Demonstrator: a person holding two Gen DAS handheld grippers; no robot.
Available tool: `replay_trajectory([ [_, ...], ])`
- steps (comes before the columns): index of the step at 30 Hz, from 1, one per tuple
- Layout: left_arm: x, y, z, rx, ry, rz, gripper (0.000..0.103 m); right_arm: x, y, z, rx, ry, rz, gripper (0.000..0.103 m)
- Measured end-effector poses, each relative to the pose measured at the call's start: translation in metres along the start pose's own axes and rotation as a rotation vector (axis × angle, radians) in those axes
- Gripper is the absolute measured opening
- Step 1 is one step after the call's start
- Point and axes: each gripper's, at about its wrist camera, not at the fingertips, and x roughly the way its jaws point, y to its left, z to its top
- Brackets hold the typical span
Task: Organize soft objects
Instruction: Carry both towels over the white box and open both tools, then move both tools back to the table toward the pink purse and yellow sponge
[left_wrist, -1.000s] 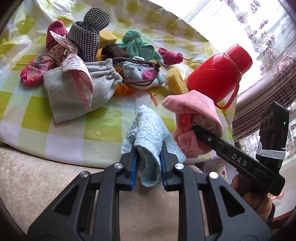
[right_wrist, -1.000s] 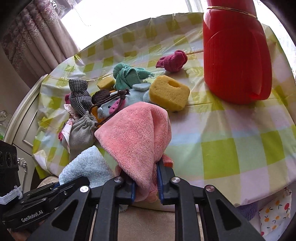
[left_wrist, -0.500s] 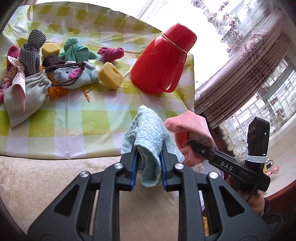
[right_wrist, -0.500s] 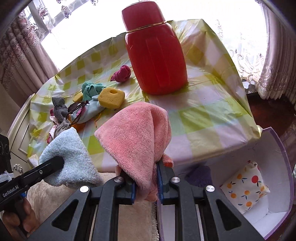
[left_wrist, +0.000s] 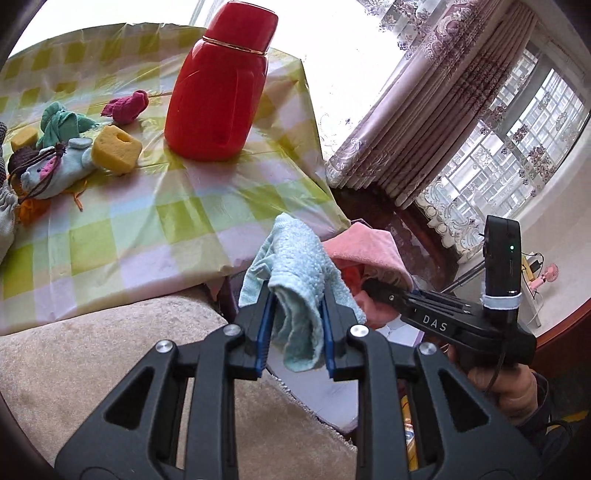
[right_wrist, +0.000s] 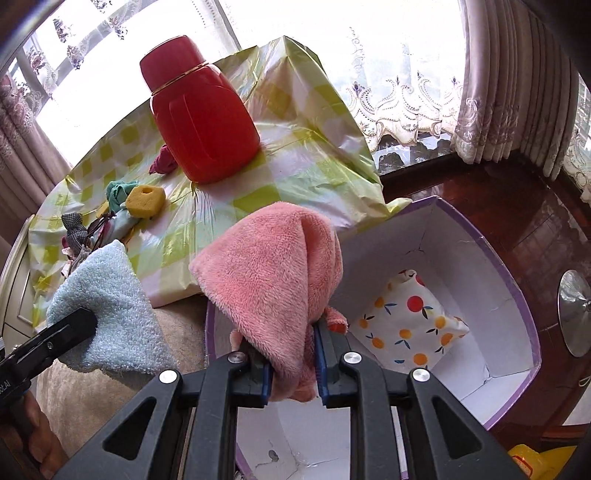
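1. 2 towels are showing: 1 light blue towel and 1 pink towel.
2. The left gripper is clenching the light blue towel between its 2 blue pads, with the cloth bunching up above the jaws and a tail hanging down below them.
3. The right gripper is clamping the pink towel in the same way, the fleece draping forward over the jaws.
4. In the right wrist view the pink towel is hanging over 1 white box with a purple rim, which is sitting on the floor beside the table.
5. 1 fruit-print pouch is lying inside that box, beyond and to the right of the right gripper.
6. The light blue towel is hanging just left of the pink one, over the beige cushion near the box's edge.
7. 1 red jug is standing upright on the checked tablecloth.
8. 2 yellow sponges are lying on the table: 1 large sponge with a hole and 1 small sponge.
9. 1 green cloth, 1 magenta sock and 1 pale blue plush toy are lying near the sponges, well apart from both grippers.
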Motion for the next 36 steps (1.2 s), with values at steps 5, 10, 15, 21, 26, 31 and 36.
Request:
replay_trajectory([
  [5, 0.020, -0.011, 0.007, 0.055, 0.018, 0.046, 0.054, 0.002, -0.014, -0.008, 0.024, 0.025, -0.018, 0.024],
  [10, 0.023, -0.009, 0.007, 0.048, 0.021, 0.066, 0.063, 0.006, -0.026, -0.014, 0.049, 0.051, -0.033, 0.030],
  [15, 0.022, -0.006, 0.005, 0.036, 0.019, 0.071, 0.063, 0.007, -0.029, -0.016, 0.062, 0.053, -0.030, 0.030],
  [21, 0.015, 0.004, 0.004, 0.001, 0.005, 0.077, 0.063, 0.006, -0.026, -0.016, 0.062, 0.048, -0.024, 0.030],
  [26, 0.002, 0.024, 0.004, -0.059, -0.030, 0.105, 0.064, 0.005, -0.015, -0.013, 0.037, 0.032, -0.002, 0.030],
  [31, -0.021, 0.056, 0.003, -0.147, -0.086, 0.146, 0.064, 0.006, 0.009, -0.008, -0.015, 0.025, 0.030, 0.030],
  [36, -0.050, 0.100, -0.003, -0.259, -0.154, 0.199, 0.064, 0.012, 0.042, -0.004, -0.090, 0.029, 0.062, 0.030],
])
